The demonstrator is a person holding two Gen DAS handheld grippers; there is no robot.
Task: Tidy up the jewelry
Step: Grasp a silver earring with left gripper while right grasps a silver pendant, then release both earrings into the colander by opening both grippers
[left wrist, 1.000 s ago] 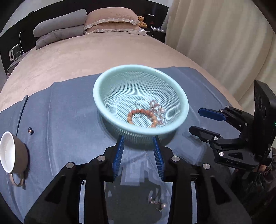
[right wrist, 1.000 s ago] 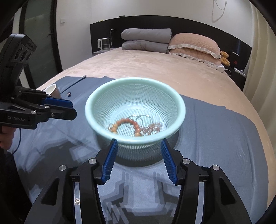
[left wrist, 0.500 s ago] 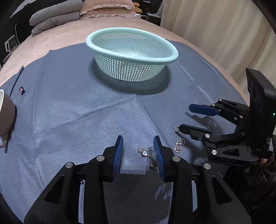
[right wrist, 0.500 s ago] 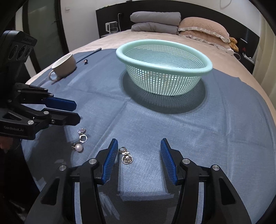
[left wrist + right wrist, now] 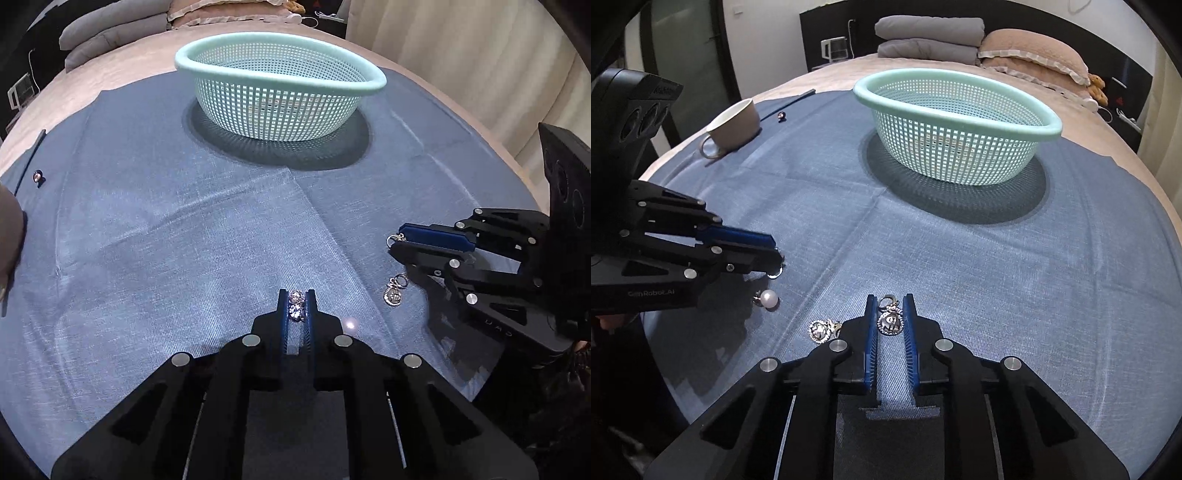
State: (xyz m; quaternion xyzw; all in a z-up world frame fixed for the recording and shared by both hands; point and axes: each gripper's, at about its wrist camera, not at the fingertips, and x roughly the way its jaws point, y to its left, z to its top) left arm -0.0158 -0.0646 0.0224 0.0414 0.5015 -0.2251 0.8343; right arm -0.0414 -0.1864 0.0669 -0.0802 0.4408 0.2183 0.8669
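Note:
My left gripper [image 5: 297, 295] is low over the blue cloth, its jaws closing on a sparkling crystal earring [image 5: 295, 308] that fills the narrow gap between the pads. A pearl piece [image 5: 350, 325] lies just right of it. My right gripper [image 5: 889, 299] is closing too, with a silver pendant [image 5: 890, 323] pinched between its blue pads. A second silver pendant [image 5: 822, 329] lies to its left on the cloth. The teal mesh basket [image 5: 960, 147] stands farther back, and its wall hides what is inside.
A brown cup [image 5: 735, 125] lies on its side at the cloth's far left, with a small bead [image 5: 781, 115] and a thin dark rod behind it. Pillows and folded blankets sit at the bed's head. The cloth's near edge runs just below both grippers.
Both grippers dropped from above the basket to the near cloth. Their jaws, wide apart before, have closed in on the earring and the pendant.

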